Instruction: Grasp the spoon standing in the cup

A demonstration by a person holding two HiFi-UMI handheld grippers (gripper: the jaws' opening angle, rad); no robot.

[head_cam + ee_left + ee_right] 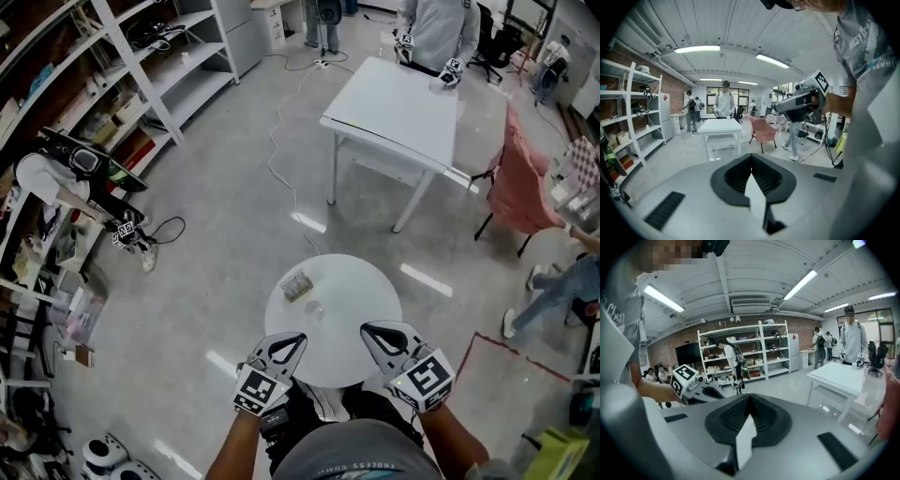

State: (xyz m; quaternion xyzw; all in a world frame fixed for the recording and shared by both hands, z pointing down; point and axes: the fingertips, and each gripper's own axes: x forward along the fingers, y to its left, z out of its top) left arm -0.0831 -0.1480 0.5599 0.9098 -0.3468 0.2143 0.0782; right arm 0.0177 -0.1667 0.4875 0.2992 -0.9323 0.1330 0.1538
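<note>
On the small round white table [366, 281] stands a clear cup [315, 308], faint and small in the head view; I cannot make out a spoon in it. A small brownish packet [297, 286] lies just beyond the cup. My left gripper [289, 341] and right gripper [375, 331] hover over the table's near edge, short of the cup, both shut and empty. Each gripper view looks level across the room, with the jaws meeting on a line at the left gripper [751, 157] and the right gripper [749, 397]. Neither shows the cup.
A rectangular white table [398, 108] stands beyond, with a person [433, 33] at its far side. A pink chair [520, 183] is at the right, shelving [141, 66] along the left. Another person bends by the shelves [66, 178].
</note>
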